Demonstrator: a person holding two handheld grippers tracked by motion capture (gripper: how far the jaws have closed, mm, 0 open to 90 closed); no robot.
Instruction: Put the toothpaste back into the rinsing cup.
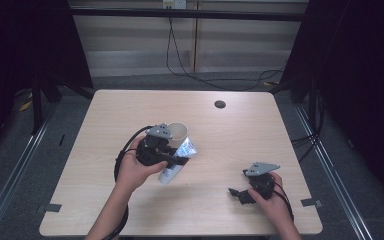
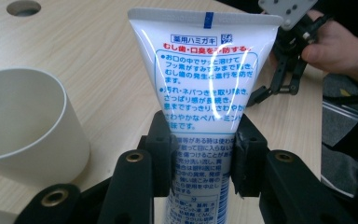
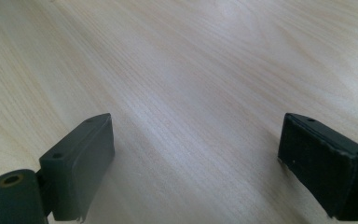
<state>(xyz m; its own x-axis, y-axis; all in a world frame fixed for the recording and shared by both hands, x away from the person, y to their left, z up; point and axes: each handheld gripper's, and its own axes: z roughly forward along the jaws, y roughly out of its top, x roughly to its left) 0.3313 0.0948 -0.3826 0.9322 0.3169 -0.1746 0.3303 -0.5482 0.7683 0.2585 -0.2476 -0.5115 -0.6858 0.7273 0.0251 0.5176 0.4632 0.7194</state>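
Toothpaste tube (image 2: 204, 88) sits clamped at mid-body between my left gripper's (image 1: 172, 159) jaws, lifted clear of the table (image 1: 240, 145), just beside the white cup (image 1: 179, 131). I judge the pickup done and the drop into the cup left to do. Further right, my right gripper (image 3: 193, 163) rests low over bare wood, jaws wide apart, holding nothing. Pale wood tabletop with a cable hole (image 1: 220, 104) near the far edge; grey floor and dark curtains surround it.
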